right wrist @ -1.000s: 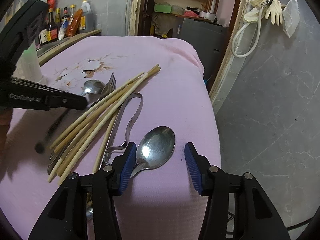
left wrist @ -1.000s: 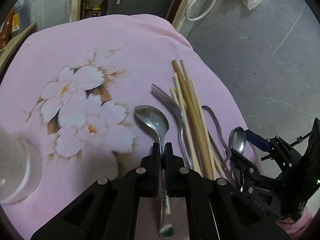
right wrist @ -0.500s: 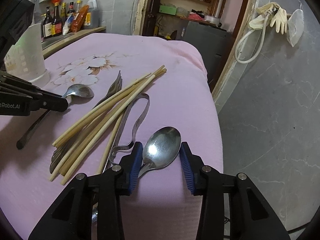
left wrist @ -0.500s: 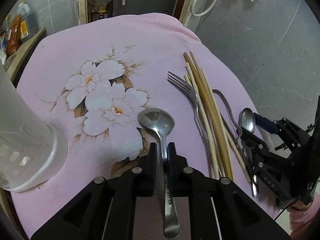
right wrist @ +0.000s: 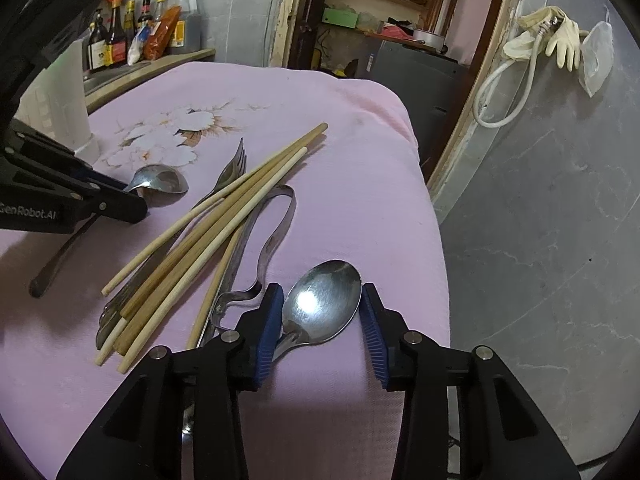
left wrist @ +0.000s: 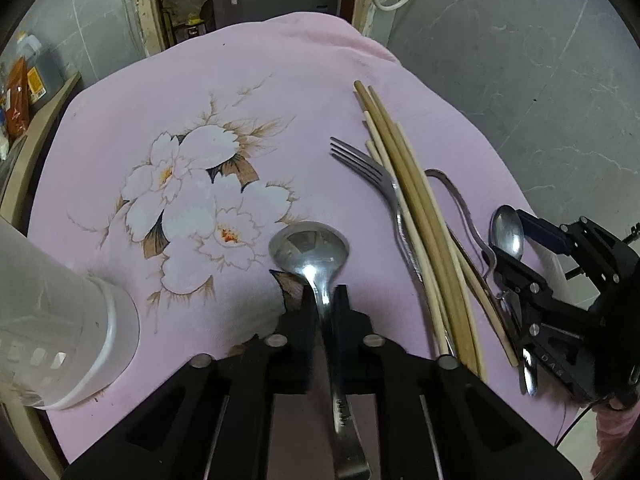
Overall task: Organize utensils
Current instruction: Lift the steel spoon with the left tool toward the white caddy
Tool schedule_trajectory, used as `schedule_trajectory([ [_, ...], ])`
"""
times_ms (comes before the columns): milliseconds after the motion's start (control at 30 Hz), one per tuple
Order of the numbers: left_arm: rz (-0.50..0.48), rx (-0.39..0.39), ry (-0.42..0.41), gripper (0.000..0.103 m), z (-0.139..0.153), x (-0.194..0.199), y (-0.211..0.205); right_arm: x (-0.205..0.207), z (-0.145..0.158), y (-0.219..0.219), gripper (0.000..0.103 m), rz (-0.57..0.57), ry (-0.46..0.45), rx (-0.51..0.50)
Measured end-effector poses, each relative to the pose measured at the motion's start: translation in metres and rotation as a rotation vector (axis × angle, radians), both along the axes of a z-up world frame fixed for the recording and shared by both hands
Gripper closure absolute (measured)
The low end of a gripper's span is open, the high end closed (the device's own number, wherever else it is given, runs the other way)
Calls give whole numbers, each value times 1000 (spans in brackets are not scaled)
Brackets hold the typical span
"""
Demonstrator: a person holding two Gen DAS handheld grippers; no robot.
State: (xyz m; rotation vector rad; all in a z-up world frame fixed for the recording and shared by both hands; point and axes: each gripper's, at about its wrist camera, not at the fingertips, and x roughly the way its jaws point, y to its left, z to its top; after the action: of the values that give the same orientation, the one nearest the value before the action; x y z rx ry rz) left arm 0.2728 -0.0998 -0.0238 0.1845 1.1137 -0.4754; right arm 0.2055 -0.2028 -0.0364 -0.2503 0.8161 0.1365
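Note:
My left gripper [left wrist: 323, 300] is shut on the neck of a large steel spoon [left wrist: 310, 246] and holds it above the pink cloth; it also shows in the right wrist view [right wrist: 160, 180]. My right gripper [right wrist: 322, 322] has its blue pads closed against both sides of the bowl of a smaller steel spoon [right wrist: 324, 300] near the table's right edge. Between them lie several wooden chopsticks [left wrist: 416, 216], a fork [left wrist: 360, 164] and a bent metal utensil [right wrist: 276, 220]. A white perforated utensil holder [left wrist: 52, 320] stands at the left.
The table is covered by a pink cloth with a white flower print [left wrist: 192, 200]. Its right edge drops to a grey floor [right wrist: 540, 240]. Bottles [right wrist: 120, 36] stand on a counter at the back left. A doorway with shelves [right wrist: 372, 12] is behind.
My left gripper has lifted the large spoon and moved it left towards the white holder. My right gripper's pads have closed in from open onto the small spoon's bowl.

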Motion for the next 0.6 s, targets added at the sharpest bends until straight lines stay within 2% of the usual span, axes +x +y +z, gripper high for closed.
schedule_trajectory([
  [133,20,-38,-34,100,0,-10,7,-5,5,-1,67,1,-28,14],
  [233,44,-79,-82,101,2,-21,14,-13,12,-1,67,15,-85,24],
  [433,102,-162,-231,101,16,-40,31,-37,29,2,67,35,-250,27],
  [600,156,-258,-369,101,33,-57,41,-62,44,6,67,36,-446,1],
])
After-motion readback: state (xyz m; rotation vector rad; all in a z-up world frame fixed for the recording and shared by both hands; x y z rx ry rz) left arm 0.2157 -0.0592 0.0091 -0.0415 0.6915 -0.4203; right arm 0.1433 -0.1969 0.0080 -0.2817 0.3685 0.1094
